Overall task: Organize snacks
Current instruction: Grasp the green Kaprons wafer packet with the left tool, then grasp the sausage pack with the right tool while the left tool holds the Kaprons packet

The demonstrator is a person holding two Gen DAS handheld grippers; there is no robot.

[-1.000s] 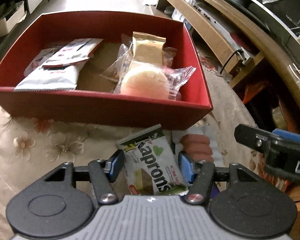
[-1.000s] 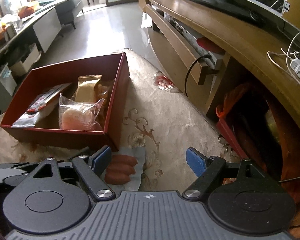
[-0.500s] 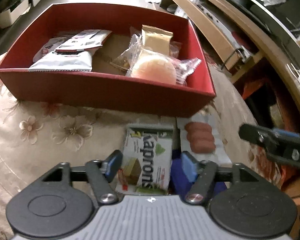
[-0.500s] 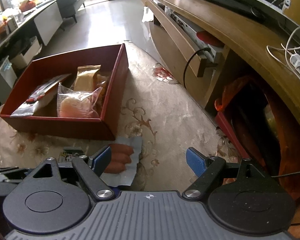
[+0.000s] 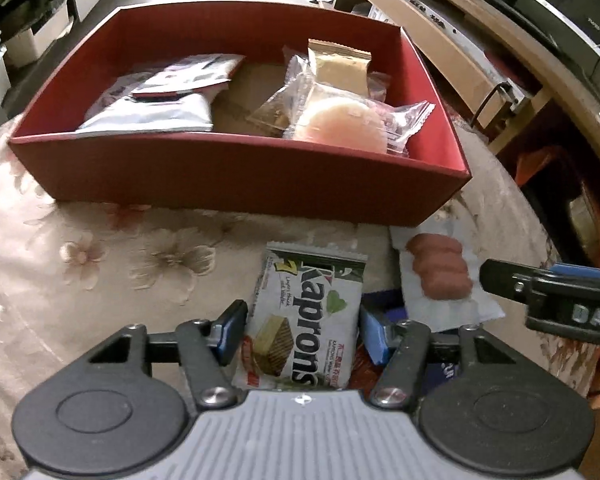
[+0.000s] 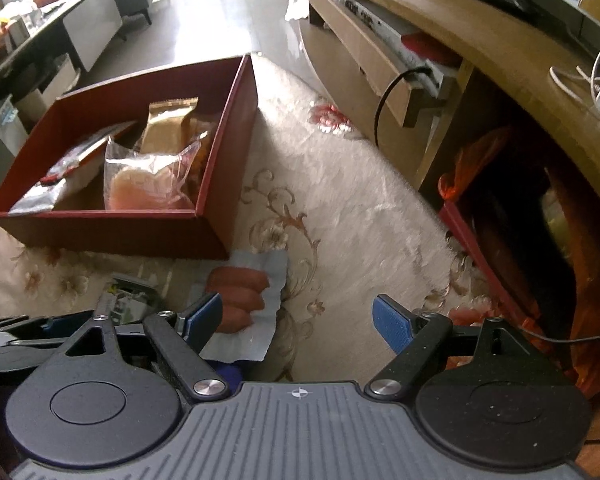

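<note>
A red box (image 5: 236, 178) on the floral cloth holds several wrapped snacks, among them a round pink cake in clear wrap (image 5: 340, 124). In front of it lie a white-green Kaprons wafer pack (image 5: 304, 316) and a sausage pack (image 5: 440, 276). My left gripper (image 5: 302, 330) is open, its fingers on either side of the Kaprons pack. My right gripper (image 6: 298, 322) is open and empty, just right of the sausage pack (image 6: 240, 296). The box also shows in the right wrist view (image 6: 112, 232).
A dark blue packet (image 5: 392, 312) lies partly under the Kaprons and sausage packs. A wooden TV stand (image 6: 420, 52) with cables runs along the right. The table edge drops off on the right beside an orange bag (image 6: 472, 160).
My left gripper pulled back and up a little, so the Kaprons pack lies flat and straighter between the fingers. My right gripper also drew back slightly, still open.
</note>
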